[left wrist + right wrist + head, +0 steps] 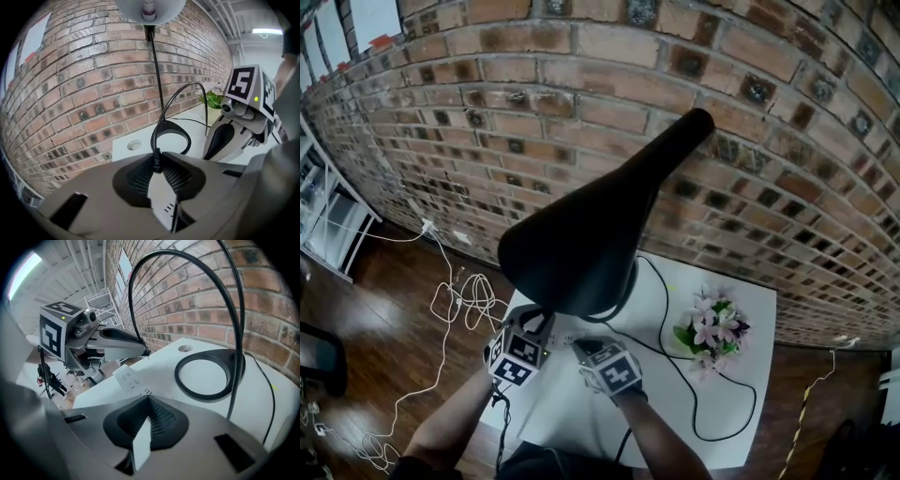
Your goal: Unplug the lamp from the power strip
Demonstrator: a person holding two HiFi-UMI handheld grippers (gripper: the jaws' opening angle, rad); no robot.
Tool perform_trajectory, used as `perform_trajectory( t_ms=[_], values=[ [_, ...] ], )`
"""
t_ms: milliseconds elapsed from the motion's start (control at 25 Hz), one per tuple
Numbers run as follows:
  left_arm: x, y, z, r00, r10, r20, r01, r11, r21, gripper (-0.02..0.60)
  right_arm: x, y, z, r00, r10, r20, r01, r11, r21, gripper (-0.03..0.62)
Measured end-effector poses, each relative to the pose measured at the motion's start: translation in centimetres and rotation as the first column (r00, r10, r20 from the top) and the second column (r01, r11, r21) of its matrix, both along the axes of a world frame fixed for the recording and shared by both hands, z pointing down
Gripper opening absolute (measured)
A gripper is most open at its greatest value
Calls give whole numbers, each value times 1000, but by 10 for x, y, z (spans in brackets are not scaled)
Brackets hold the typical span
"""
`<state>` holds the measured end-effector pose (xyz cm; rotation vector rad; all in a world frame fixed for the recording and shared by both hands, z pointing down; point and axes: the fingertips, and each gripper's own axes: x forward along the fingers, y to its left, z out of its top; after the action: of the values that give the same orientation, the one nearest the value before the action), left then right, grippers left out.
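The right gripper's (pixel 148 398) jaws were clenched on one end of the white power strip (pixel 125 378), which lay on the counter (pixel 731 375). The left gripper's (pixel 144 351) jaws pinched the black plug (pixel 156 164) at the strip's far end, near the lamp (pixel 581 234).

The left tool (pixel 157 164) and the right tool (pixel 147 401) share one build: a smooth pale grey moulded shell cut with rectangular slots, hollowed at its far end into a black recess lined with dark ribbed pads (pixel 136 180). Each is topped by a white cube (pixel 522 358) printed with black square markers, with a tiny green light (pixel 256 99) near one corner and a lens cluster (pixel 239 110) below. A thin black cable (pixel 499 427) hangs from the left one, and the person wears a dark top (pixel 548 461).
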<state>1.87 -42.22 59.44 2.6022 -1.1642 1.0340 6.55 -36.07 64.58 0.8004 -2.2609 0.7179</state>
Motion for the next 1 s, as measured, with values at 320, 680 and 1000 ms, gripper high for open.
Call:
perform_trajectory(
  t_ms=[320, 680, 1000],
  values=[
    [-8, -13, 10, 999, -39, -14, 39, 999, -16, 94, -7, 4, -35, 993, 54, 104, -54, 999, -2, 8],
    [-4, -25, 23, 1000, -11, -19, 10, 998, -55, 170, -11, 6, -47, 986, 62, 156, -59, 998, -21, 8],
    [-10, -31, 22, 1000, -24, -16, 23, 999, -47, 170, -14, 0, -44, 981, 69, 179, -66, 997, -26, 8]
  ],
)
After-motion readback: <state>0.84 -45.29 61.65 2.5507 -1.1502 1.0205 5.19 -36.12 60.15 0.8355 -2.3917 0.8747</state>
